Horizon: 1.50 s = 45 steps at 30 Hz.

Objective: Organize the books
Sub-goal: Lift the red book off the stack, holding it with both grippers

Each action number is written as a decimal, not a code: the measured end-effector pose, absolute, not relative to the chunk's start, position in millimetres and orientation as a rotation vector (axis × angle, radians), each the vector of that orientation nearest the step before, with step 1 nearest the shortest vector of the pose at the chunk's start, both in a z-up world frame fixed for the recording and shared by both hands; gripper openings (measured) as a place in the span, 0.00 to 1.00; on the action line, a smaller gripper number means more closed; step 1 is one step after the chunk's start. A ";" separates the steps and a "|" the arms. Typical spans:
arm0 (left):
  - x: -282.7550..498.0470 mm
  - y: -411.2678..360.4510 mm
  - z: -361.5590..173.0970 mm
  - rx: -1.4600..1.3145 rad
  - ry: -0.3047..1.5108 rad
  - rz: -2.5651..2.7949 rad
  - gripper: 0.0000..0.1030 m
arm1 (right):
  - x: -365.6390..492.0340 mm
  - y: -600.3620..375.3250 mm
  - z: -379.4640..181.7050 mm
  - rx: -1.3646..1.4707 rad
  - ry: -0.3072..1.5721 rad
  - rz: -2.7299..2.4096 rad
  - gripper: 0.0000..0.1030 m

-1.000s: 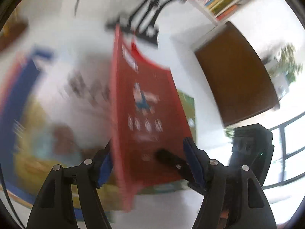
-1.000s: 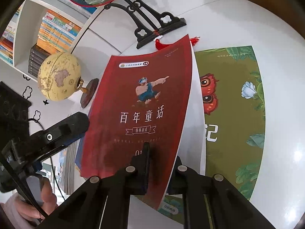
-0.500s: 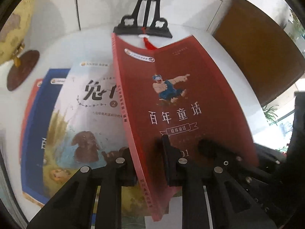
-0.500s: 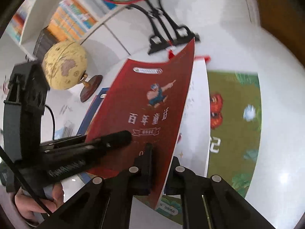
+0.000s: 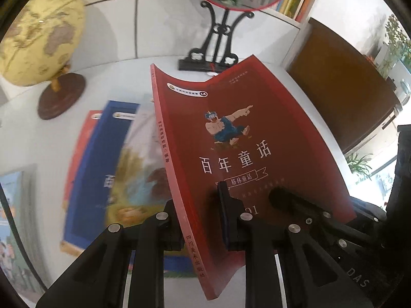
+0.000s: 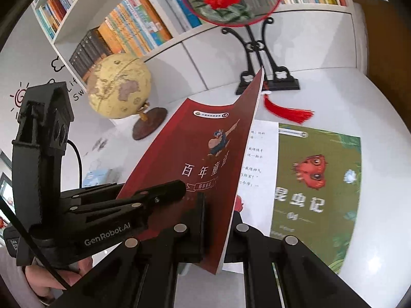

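- Between both grippers, the red book [image 5: 231,154] was held clear of the bench [image 5: 115,82], its cover bowed and its far edge lifted toward the black fan stand [image 5: 215,51].
- A second before, the left gripper [image 5: 199,220] had stood wide around the book's spine side; it had since closed on that lower spine corner, pads pressing front and back.
- The right gripper [image 6: 218,228] had been clamped on the book's open-edge corner all along, and remained so.
- With two holds secured, the book had risen off the green book [image 6: 318,184] and the white page [image 6: 262,159] beneath it; I judge the lift stage of moving it as begun, the placing not yet.
- Left of the left gripper lay a blurred stack: a blue book [image 5: 102,169] and a pale illustrated one, probably the pile to join.
- Beyond the left gripper the globe [image 5: 38,33] stood well apart; the stand and its red tassel [image 6: 285,110] sat close to the book's far corner, the tightest edge.
- Open bench showed ahead between the globe's base and the stand.
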<state>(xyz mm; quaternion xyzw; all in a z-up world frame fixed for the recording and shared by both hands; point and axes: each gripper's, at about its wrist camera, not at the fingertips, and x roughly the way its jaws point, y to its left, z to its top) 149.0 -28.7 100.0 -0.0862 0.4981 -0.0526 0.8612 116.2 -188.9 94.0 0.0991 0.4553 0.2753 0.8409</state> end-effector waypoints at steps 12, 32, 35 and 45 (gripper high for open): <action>92.6 47.9 130.7 -0.223 1.026 -0.045 0.16 | 73.3 -113.7 128.3 0.190 0.925 0.642 0.07; 7.5 217.0 169.9 -0.353 0.918 0.070 0.17 | 17.2 60.6 189.9 0.076 0.843 0.802 0.07; -5.6 235.4 168.2 -0.363 0.916 0.085 0.17 | 6.8 93.2 194.0 0.030 0.838 0.817 0.07; -25.7 285.5 121.9 -0.408 1.000 0.090 0.17 | -9.8 150.3 153.2 0.049 0.936 0.787 0.07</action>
